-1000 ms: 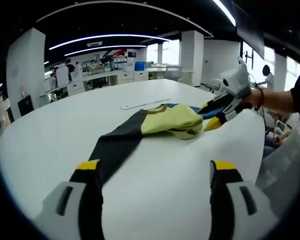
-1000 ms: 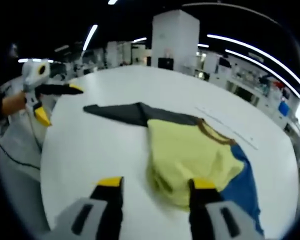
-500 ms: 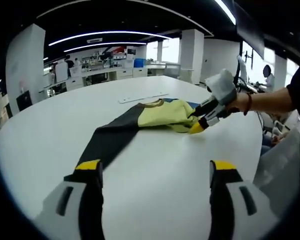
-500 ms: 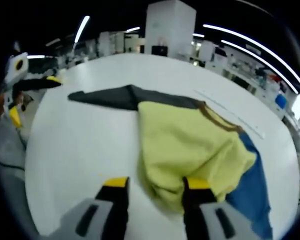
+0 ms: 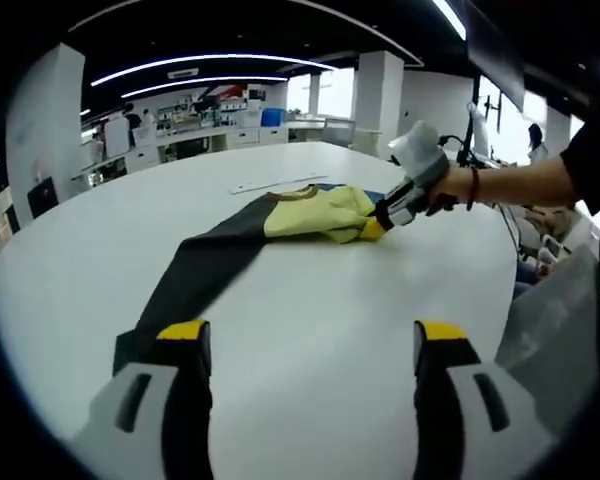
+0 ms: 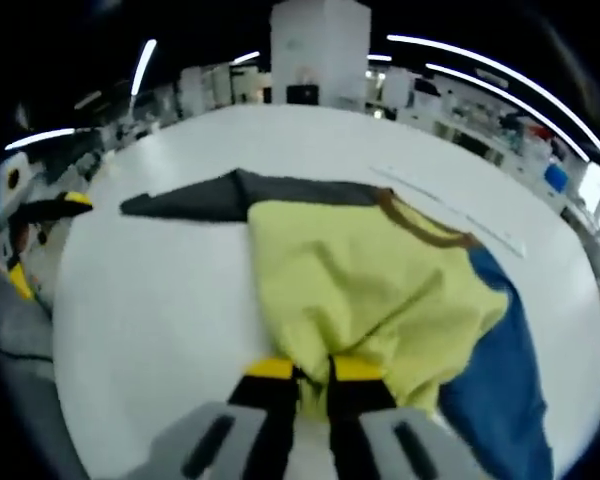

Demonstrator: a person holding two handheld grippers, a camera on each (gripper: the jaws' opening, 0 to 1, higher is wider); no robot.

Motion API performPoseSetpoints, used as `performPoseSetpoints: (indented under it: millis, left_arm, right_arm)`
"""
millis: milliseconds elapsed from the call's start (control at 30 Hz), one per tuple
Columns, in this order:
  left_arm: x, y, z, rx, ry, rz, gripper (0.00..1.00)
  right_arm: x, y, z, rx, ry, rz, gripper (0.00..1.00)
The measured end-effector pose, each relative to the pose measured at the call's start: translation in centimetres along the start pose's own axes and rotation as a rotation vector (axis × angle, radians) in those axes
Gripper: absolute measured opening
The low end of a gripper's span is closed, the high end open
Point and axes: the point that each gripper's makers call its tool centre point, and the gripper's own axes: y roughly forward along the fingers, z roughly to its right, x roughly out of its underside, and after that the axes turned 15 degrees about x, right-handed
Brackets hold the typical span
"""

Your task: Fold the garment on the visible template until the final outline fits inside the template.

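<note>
Pinching the garment (image 6: 370,290) hem, right tool (image 6: 302,370) clamped on yellow cloth, left tool (image 5: 310,335) apart above the table (image 5: 310,270).

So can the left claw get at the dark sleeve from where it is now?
Probably yes. The left claw is open, and the dark sleeve lies flat on the white table just ahead of its left jaw, with nothing between them.
</note>
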Motion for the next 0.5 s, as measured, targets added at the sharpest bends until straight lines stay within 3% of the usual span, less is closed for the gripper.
performPoseSetpoints:
  millis: [233,500]
  left_arm:
    - [-0.1,-0.2,-0.2,0.000,0.013,0.000,0.77]
    - [-0.1,0.0,-0.2,0.007,0.010,0.002,0.76]
  right_arm:
    - [-1.8,-2.5,0.2,-0.023,0.005,0.029,0.02]
    - [-5.7,-4.1,1.7,-0.013,0.017,0.103,0.02]
